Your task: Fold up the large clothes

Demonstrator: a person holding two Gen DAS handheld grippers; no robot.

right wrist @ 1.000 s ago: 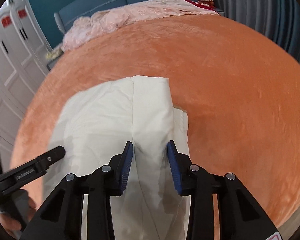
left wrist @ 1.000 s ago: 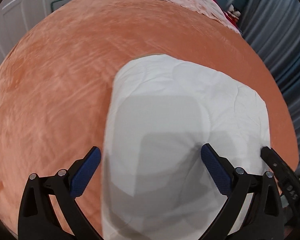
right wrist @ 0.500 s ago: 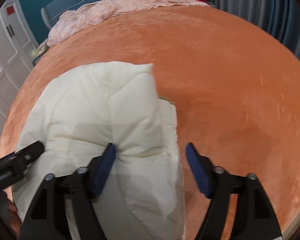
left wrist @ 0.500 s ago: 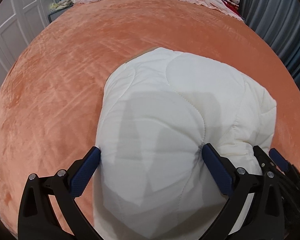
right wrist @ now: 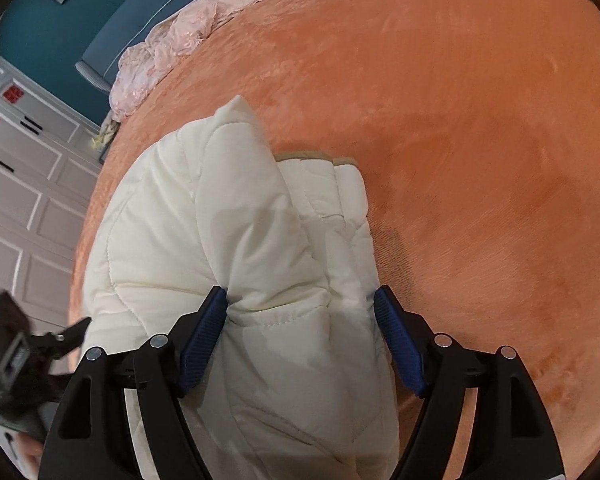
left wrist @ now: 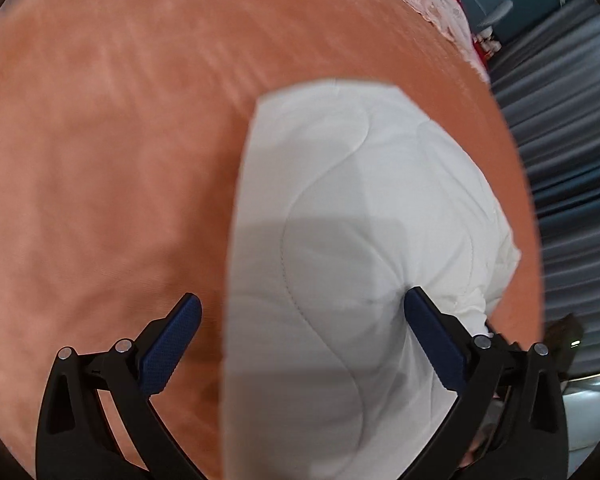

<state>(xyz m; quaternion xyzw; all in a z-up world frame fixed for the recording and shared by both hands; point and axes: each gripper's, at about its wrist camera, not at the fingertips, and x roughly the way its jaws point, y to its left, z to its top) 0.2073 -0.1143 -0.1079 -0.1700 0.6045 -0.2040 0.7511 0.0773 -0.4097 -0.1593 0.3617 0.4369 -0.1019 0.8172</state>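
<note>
A cream quilted jacket [left wrist: 360, 200] lies folded into a thick bundle on the orange bedspread [left wrist: 100, 160]. My left gripper [left wrist: 302, 298] is open over its near left edge. The right pad touches the padding and the left pad hangs over bare bedspread. In the right wrist view the jacket [right wrist: 220, 220] bulges up between the wide jaws of my right gripper [right wrist: 300, 292], which is open. Its left pad rests against a fold and its right pad stands just off the jacket's side. Ribbed cuffs show at the far end.
Wide orange bedspread [right wrist: 480, 160] stretches to the right and beyond the jacket. A pink lace cloth [right wrist: 188, 32] lies along the far edge. White cabinet doors [right wrist: 20, 200] stand at the left, grey-blue curtains [left wrist: 560, 140] at the right.
My right gripper, shut on a jacket fold a second ago, has spread wide and let it go. Both grippers have sunk toward the jacket and rolled.
</note>
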